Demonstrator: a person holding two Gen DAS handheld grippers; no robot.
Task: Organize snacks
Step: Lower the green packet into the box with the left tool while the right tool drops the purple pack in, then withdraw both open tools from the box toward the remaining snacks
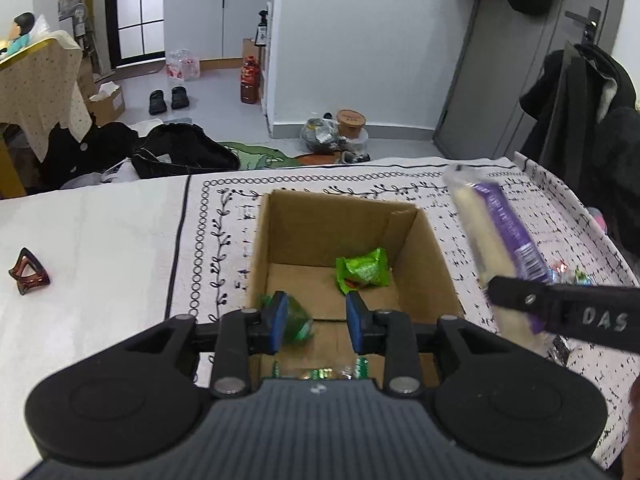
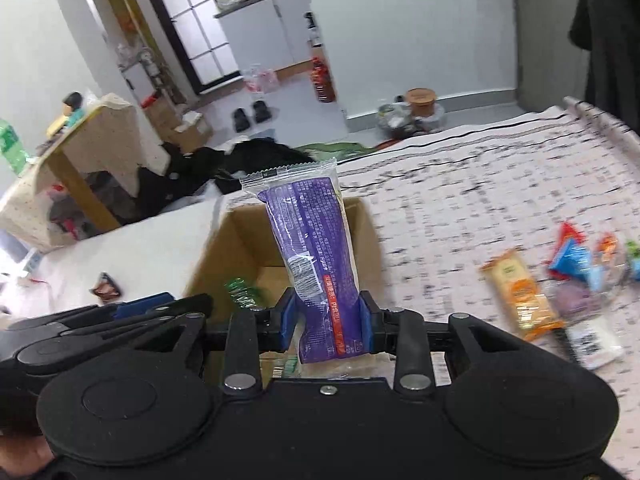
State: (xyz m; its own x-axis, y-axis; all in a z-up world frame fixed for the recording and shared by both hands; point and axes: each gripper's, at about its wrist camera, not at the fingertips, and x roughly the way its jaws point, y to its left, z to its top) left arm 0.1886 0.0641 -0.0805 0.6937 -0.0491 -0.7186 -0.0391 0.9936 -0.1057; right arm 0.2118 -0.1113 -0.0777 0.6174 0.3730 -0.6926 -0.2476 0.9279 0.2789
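An open cardboard box (image 1: 424, 240) stands on the patterned tablecloth and holds green snack packets (image 1: 362, 270). My left gripper (image 1: 316, 322) is open and empty, low over the box's near edge, with another green packet (image 1: 296, 320) just behind its left finger. My right gripper (image 2: 326, 320) is shut on a long purple and cream snack pack (image 2: 316, 248), held upright over the box (image 2: 224, 248). The pack (image 1: 500, 236) and the right gripper's finger also show in the left wrist view, right of the box.
Several loose snacks lie on the cloth to the right, among them an orange pack (image 2: 520, 296) and blue and red wrappers (image 2: 572, 256). A brown hair clip (image 1: 28, 272) lies on the white tabletop at the left. Beyond the table's far edge, clothes and bags cover the floor.
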